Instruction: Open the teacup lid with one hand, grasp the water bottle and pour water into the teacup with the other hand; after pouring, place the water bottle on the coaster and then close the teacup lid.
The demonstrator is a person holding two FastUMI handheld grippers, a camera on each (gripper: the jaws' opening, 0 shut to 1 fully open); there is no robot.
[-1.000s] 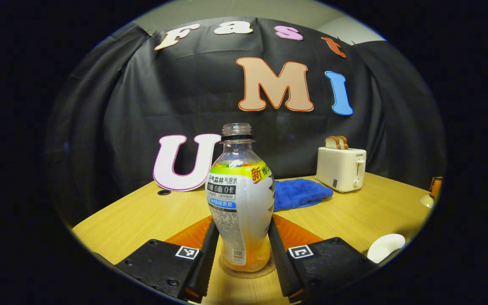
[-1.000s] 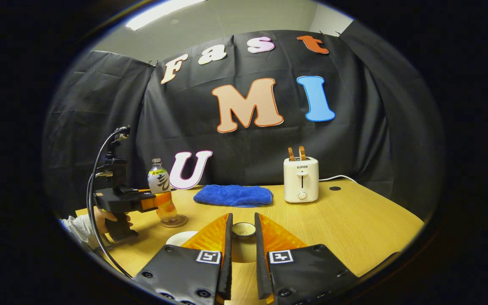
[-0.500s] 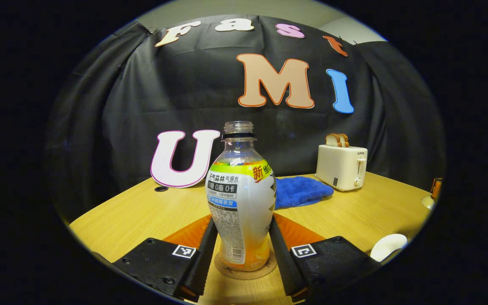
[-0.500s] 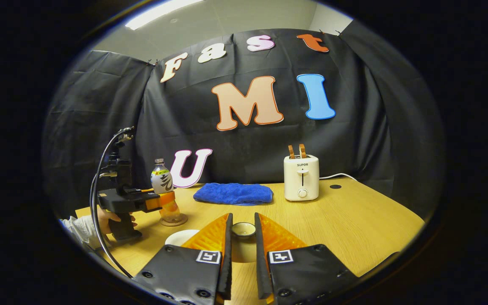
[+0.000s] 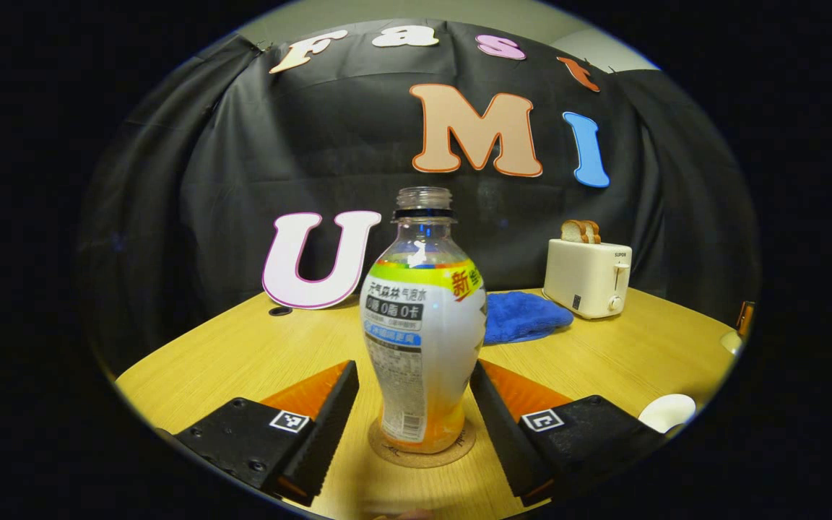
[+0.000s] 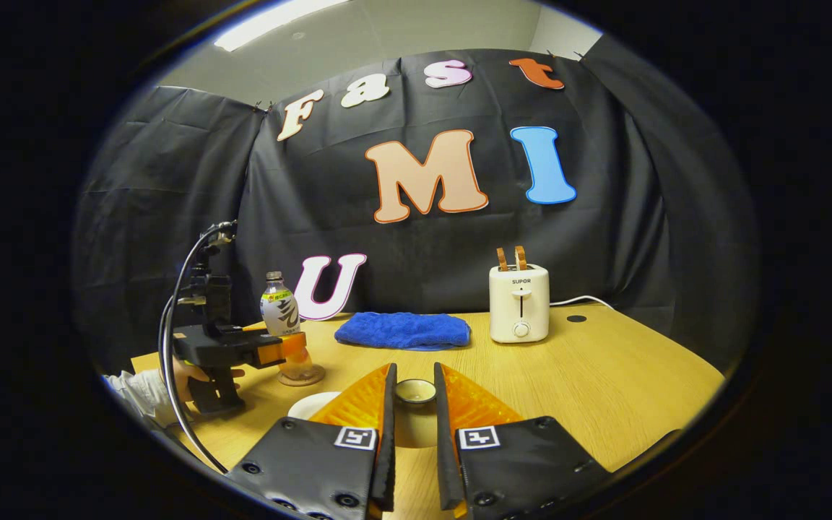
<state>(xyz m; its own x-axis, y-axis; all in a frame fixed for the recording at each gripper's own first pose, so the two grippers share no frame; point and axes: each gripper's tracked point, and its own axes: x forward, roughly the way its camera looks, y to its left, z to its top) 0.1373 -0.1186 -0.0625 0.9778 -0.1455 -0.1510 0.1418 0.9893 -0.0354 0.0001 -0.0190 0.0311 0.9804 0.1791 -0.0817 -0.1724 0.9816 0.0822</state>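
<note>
Standing upright on the coaster [image 5: 422,452] at the table's [image 5: 243,354] left side: the water bottle [image 5: 422,339], with the left hand-held gripper [image 5: 416,419] spreading open on both sides, apparently releasing now that pouring looks finished. Nearer centre, gripping the lid [image 6: 415,391] with the right hand-held gripper [image 6: 414,404], probably readying for capping the teacup.

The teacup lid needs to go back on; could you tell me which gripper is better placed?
Right. The right gripper holds the lid, with the teacup just beside it. The left gripper stands open around the bottle on the coaster, holding nothing.
</note>
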